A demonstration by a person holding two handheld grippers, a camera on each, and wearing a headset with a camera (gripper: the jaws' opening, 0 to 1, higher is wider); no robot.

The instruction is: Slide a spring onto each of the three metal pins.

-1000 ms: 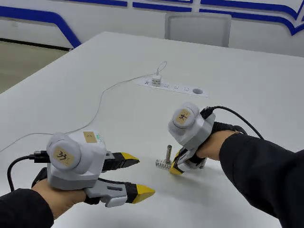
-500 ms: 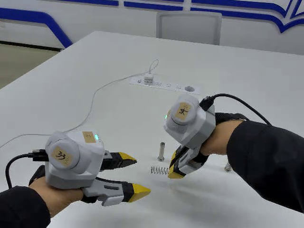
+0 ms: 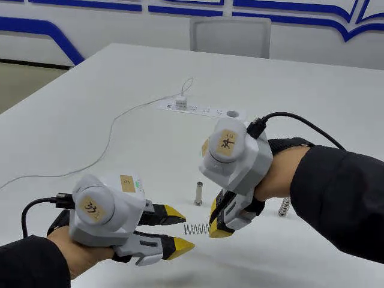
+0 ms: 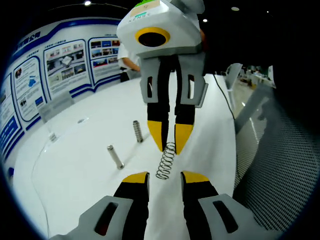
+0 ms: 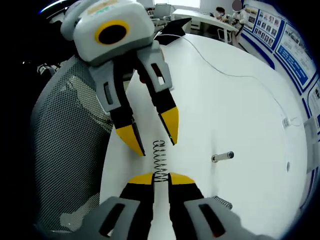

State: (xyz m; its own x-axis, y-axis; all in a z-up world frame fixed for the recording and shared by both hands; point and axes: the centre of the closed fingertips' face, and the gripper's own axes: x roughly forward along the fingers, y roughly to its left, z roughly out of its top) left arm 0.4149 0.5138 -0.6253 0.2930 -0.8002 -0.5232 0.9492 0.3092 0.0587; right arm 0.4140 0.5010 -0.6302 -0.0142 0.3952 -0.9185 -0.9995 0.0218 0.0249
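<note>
Above white table [image 3: 90,120], R gripper [image 3: 215,228] tilts down-left, jaws clenched on spring [image 3: 195,228]; L gripper [image 3: 187,232] level, jaws released, facing it.

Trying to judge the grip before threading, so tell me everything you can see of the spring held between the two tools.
The spring is a thin, bright metal coil, open-wound, straight and undeformed. One end is pinched between the yellow tips of the right tool, which is shut on it. It sticks out roughly level toward the left tool, whose open jaws flank the free end, apparently without touching it. Whether it clears the white table is unclear.
</note>
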